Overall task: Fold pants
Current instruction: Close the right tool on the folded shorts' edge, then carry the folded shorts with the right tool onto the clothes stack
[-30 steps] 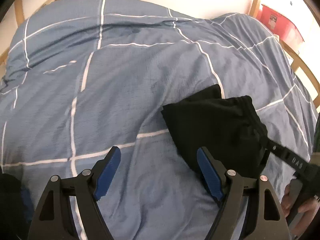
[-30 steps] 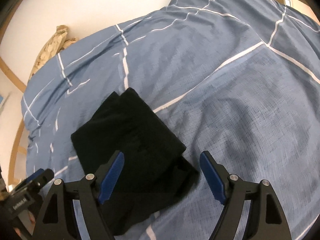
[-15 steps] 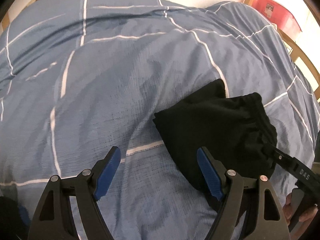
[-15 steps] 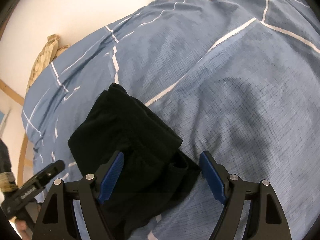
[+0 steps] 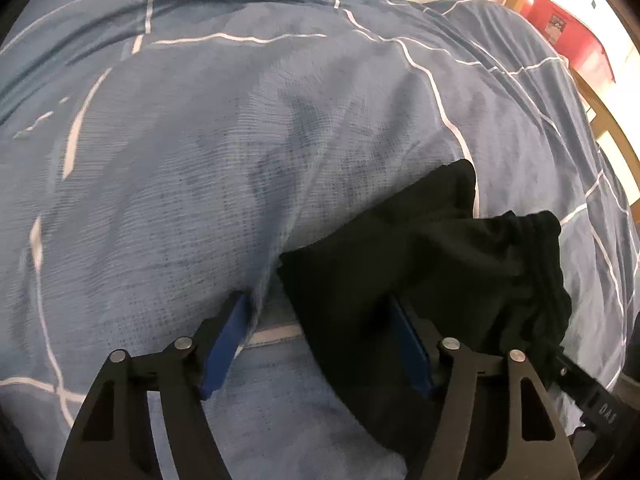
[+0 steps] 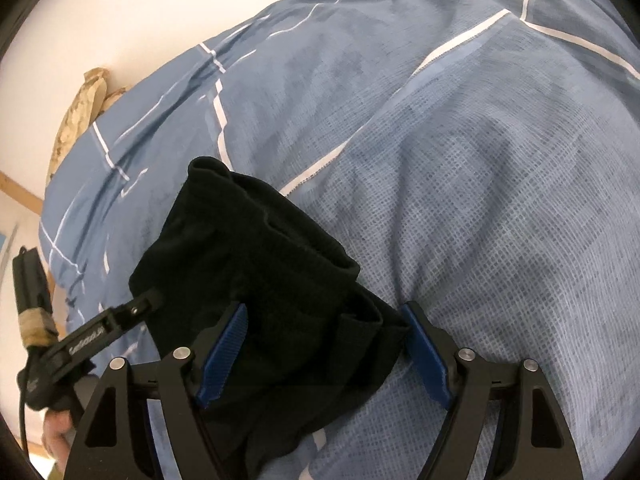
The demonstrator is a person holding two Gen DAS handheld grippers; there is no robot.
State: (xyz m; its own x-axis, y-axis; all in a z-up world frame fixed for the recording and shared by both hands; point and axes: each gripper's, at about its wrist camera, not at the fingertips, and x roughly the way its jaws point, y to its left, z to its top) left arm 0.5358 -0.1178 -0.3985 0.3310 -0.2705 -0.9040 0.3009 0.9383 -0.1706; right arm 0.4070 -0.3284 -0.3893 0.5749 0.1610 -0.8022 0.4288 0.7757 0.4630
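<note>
- The black pants (image 5: 424, 272) lie folded into a compact bundle on a blue duvet (image 5: 240, 140) crossed by thin white lines; in the left wrist view the bundle fills the 4 o'clock part of the picture.
- The left gripper (image 5: 320, 344) straddles the bundle's left edge: its right pad is over the black cloth, its left pad presses into the bare duvet. The jaws have just been narrowing, yet they are not clamped on the cloth.
- The right gripper (image 6: 324, 344) is spread around the bundle's lower corner, with the gathered waistband edge between the pads; they flank it without pinching.
- From 9 to 12 o'clock of the bundle in the left view, the duvet is bare, rumpled cloth.
- At 2 o'clock a wooden bed frame (image 5: 608, 112) and a red box (image 5: 568, 36) mark the bed's edge.
- In the right view a hand (image 6: 56, 440) shows at 8 o'clock.
</note>
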